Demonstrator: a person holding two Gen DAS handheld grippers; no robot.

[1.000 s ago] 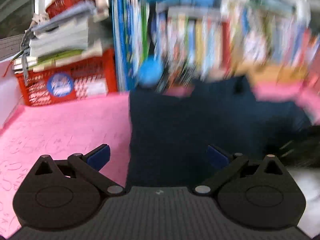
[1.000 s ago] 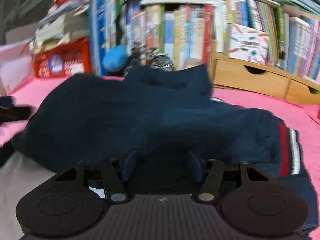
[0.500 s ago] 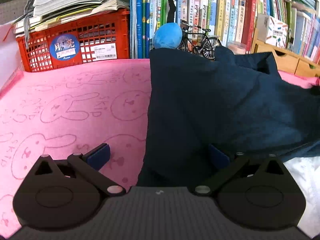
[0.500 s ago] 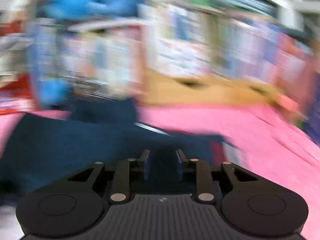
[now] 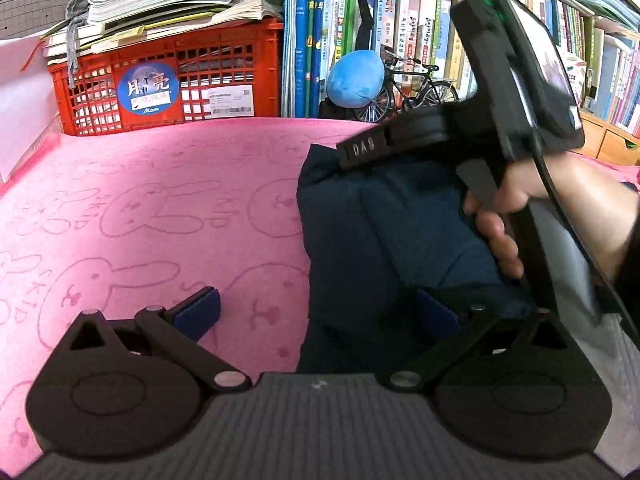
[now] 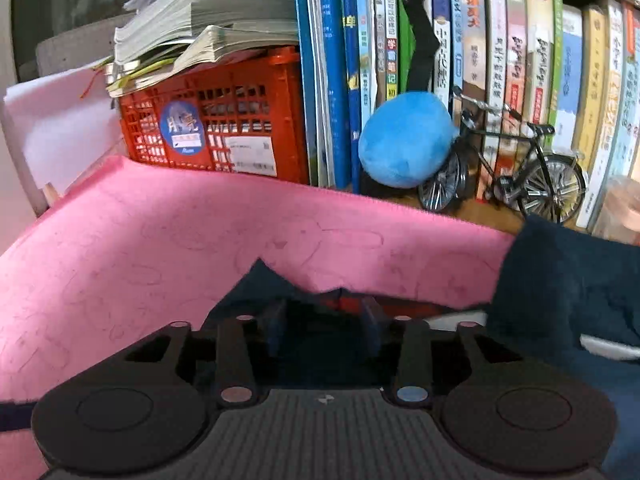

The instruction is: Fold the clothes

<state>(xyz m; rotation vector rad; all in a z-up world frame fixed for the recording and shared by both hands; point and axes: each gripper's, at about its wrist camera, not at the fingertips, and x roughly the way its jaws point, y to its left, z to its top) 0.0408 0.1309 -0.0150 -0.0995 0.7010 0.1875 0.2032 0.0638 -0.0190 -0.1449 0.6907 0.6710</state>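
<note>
A dark navy garment (image 5: 360,232) lies folded on the pink rabbit-print cloth (image 5: 160,200). My left gripper (image 5: 316,312) is open wide at its left edge: one finger over the pink cloth, the other over the navy fabric. In the left wrist view a hand holds the right gripper's body (image 5: 508,92) above the garment. In the right wrist view my right gripper (image 6: 324,316) has its jaws opening, with a fold of the navy garment (image 6: 320,348) and its red trim between them, not pinched. More of the garment bunches at the right.
A red crate (image 5: 168,80) with stacked papers stands at the back left. A row of books (image 6: 500,60), a blue plush ball (image 6: 404,140) and a model bicycle (image 6: 516,172) line the far edge. Wooden drawers (image 5: 612,144) and white fabric (image 5: 612,344) are on the right.
My right gripper swept left across the garment with a fold in its jaws and now shows in the left wrist view; its jaws closed, then widened. The left gripper barely moved.
</note>
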